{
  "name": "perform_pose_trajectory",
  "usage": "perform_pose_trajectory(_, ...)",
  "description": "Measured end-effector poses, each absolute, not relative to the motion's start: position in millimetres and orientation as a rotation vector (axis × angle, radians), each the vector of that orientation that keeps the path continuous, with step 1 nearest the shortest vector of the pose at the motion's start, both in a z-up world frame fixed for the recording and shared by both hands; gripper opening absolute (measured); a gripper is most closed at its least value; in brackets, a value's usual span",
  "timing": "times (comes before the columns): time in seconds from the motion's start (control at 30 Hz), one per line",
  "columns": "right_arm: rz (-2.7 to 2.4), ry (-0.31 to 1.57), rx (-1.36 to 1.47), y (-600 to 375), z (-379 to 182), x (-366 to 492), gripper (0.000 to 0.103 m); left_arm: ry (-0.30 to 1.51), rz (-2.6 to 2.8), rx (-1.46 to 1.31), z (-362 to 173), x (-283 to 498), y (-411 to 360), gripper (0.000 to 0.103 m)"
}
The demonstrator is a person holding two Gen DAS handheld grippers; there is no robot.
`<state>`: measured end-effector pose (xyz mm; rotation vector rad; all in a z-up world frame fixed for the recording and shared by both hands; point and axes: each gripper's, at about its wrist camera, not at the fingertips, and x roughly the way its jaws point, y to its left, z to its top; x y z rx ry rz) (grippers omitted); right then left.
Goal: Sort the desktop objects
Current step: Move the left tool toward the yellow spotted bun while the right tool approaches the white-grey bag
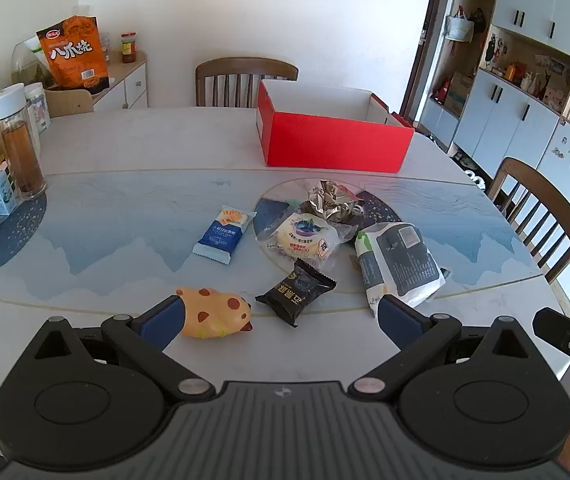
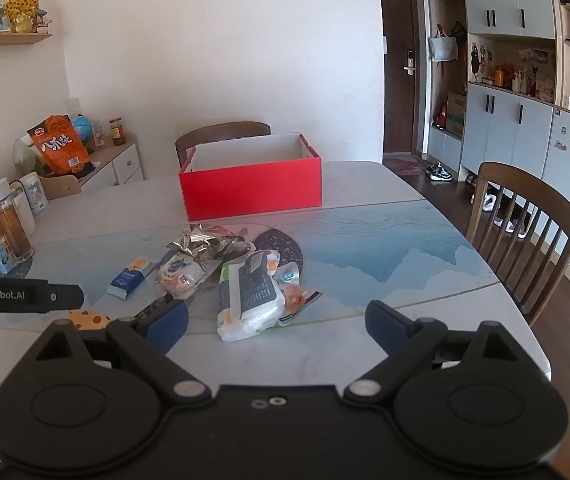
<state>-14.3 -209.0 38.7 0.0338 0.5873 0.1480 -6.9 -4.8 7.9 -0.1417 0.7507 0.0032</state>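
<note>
A: What lies on the table (image 1: 125, 140)?
B: At twelve o'clock, the red box (image 1: 337, 142), open-topped. Below it, toward four, the white wipes pack (image 1: 399, 262); at centre the round pastry (image 1: 305, 236); at nine the blue snack (image 1: 225, 234); at six the black sachet (image 1: 297, 292) and yellow spotted toy (image 1: 217, 312).
A: The grippers?
B: Left gripper (image 1: 277, 316) and right gripper (image 2: 277, 324) both spread wide, holding nothing.
</note>
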Motion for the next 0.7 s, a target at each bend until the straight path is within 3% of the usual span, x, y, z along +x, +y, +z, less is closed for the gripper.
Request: perform_pose_trajectory(0.7,0.207,0.583,0.016,-209.7,40.5,-12.8,0.094,0.734,0.030,-0.122,8.9,-10.8,-4.7,0.103)
